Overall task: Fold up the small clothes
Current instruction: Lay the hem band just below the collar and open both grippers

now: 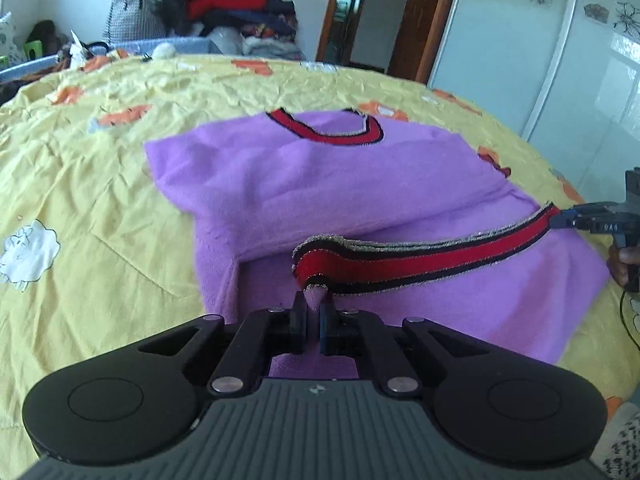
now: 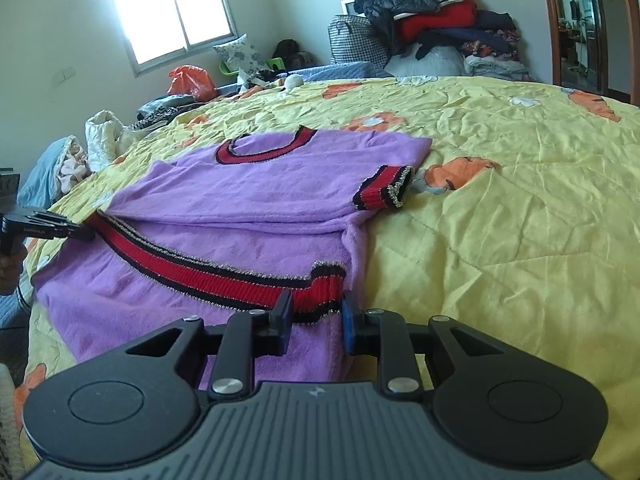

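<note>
Left gripper [image 1: 314, 304] is clamped on one end of the red-striped hem band [image 1: 420, 258] of the purple sweater [image 1: 320, 184]; right gripper [image 2: 315, 310] grips the band's other end between narrowly set jaws. The sweater lies part-folded near the bed's front edge on a crumpled yellow bedspread [image 2: 500, 220] with orange flower print. Beyond the far edge: a clothes pile [image 2: 432, 12] heaped on a checked bag [image 2: 354, 42], window [image 2: 176, 8] at left.

Little readable text. Right gripper [image 1: 560, 222] side shows small pale characters, roughly "0A6", uncertain. Left gripper [image 2: 86, 234] side carries tiny pale print, illegible. Nothing else legible.
</note>
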{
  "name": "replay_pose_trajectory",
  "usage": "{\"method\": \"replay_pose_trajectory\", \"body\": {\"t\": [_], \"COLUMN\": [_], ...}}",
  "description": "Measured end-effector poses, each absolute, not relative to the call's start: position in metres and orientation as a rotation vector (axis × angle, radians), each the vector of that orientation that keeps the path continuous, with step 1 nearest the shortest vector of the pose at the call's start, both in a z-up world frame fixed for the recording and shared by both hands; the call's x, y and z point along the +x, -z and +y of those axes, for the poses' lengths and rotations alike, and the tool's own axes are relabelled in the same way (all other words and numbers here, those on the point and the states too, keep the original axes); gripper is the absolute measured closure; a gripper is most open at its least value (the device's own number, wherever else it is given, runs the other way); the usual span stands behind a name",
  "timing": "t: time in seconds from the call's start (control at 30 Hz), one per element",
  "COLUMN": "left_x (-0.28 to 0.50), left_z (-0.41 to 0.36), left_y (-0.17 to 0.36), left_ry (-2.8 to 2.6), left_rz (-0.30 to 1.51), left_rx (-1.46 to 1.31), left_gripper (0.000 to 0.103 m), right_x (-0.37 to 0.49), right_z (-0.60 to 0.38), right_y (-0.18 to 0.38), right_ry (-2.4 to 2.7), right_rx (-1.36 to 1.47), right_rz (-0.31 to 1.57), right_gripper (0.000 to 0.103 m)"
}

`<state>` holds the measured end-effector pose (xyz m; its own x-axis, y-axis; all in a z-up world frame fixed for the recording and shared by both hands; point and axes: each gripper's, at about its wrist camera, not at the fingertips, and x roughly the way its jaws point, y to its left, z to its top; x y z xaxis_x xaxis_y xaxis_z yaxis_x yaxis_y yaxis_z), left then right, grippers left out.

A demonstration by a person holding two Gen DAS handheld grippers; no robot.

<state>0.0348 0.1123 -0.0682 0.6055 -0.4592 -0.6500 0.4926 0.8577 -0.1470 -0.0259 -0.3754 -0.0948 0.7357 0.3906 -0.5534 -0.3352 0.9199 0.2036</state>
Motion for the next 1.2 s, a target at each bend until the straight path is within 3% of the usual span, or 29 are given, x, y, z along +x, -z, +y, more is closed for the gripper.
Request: {"method": "replay_pose_trajectory", "body": {"t": [0.07,0.43,0.83,1.2], "left_x": [0.030,-0.003,0.128,0.180], "left_z": [0.114,0.133,0.156,0.168], "left_y": [0.064,0.019,0.033,0.049], "left_ry": [0.544,0.513,0.439,0.404], "left_rz": [0.720,0.562,0.700,0.761], "left_rx": [0.029,-0.086,-0.227,-0.267], "left_gripper": [0.097,0.097,0.096,0.096], "right_x": [-0.030,-0.047,0.111,0.170], "right_z": [-0.371,-0.357,-0.354,-0.361], "right_y": [0.092,0.041,0.061,0.081], "right_ry": [-0.380,-0.352,-0.357,-0.325], "right_rx": [0.049,-0.018,-0.003,0.011], "right_rz": [0.612,0.441,0.563,0.617], "right_gripper": [0.099,0.100,0.100,0.100]}}
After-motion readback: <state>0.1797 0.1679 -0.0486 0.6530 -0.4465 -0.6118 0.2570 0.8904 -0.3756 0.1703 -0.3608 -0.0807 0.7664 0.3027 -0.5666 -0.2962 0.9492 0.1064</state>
